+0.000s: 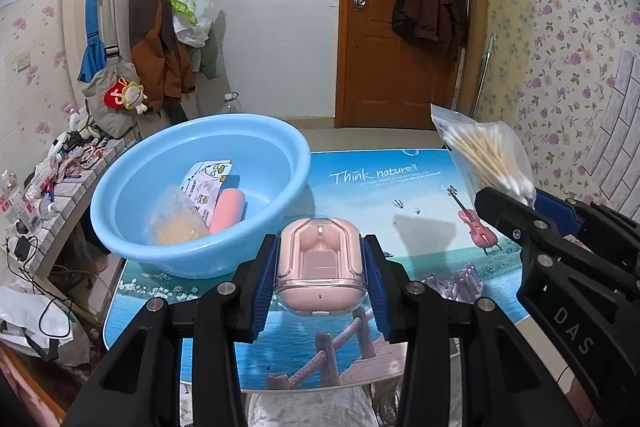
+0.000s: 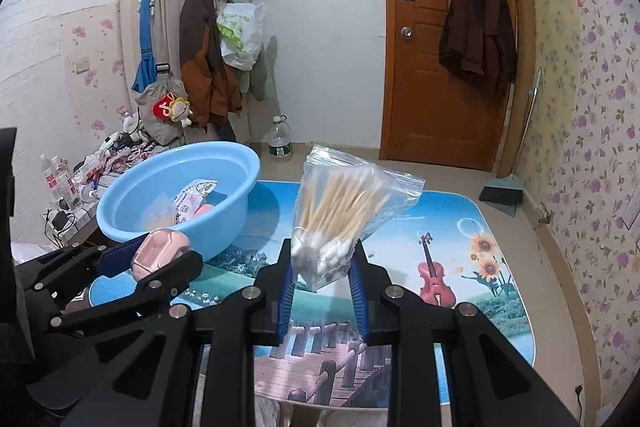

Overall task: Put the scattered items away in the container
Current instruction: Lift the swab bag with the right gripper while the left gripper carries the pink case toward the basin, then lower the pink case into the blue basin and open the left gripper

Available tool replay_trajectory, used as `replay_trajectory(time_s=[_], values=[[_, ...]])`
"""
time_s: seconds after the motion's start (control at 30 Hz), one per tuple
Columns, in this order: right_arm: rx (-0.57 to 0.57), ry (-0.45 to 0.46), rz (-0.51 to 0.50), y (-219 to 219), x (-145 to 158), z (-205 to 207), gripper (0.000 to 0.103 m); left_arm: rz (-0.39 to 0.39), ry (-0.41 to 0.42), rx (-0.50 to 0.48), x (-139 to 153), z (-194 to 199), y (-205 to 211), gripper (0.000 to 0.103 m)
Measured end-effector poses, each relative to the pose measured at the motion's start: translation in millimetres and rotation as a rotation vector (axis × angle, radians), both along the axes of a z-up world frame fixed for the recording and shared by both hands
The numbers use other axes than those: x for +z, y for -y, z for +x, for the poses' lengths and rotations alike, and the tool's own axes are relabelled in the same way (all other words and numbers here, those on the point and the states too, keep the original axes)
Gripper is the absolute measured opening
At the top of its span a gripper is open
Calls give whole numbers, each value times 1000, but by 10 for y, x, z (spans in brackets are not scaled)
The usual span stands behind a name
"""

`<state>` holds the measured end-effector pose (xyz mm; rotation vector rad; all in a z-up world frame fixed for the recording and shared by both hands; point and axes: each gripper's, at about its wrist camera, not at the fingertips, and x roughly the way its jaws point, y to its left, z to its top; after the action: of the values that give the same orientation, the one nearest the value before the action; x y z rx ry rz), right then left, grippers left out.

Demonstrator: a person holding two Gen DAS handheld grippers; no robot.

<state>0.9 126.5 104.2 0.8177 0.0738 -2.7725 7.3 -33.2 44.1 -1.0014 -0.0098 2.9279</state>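
My left gripper [image 1: 321, 267] is shut on a pink earbud case in a clear shell [image 1: 321, 265], held above the table just right of the light blue basin [image 1: 120, 187]. The case also shows in the right wrist view [image 2: 160, 251]. My right gripper [image 2: 323, 263] is shut on a clear zip bag of cotton swabs [image 2: 340, 211], held above the table; the bag shows in the left wrist view [image 1: 484, 155]. The basin [image 2: 120, 203] holds a printed packet [image 1: 204, 183], a pink tube [image 1: 227, 209] and a clear pack with yellow contents [image 1: 176, 223].
The table [image 1: 400, 195] carries a scenic mat with a violin picture [image 2: 434, 279]. A cluttered low shelf [image 1: 52, 183] stands to the left. A water bottle [image 2: 279, 143] and a dustpan [image 2: 502, 193] are on the floor by the wooden door [image 2: 444, 47].
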Motion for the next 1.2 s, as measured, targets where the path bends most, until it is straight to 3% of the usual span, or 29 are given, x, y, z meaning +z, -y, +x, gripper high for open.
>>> replay_trajectory(time_s=[0.67,0.97,1.2], values=[[-8,36,5,74,-119,-114,26,7,-44,60,210,-14,436,41],[14,62,6,216,-245,-262,26,-26,-56,142,313,-270,969,41],[43,55,17,428,-217,-484,26,-29,-18,154,287,-642,1276,41]])
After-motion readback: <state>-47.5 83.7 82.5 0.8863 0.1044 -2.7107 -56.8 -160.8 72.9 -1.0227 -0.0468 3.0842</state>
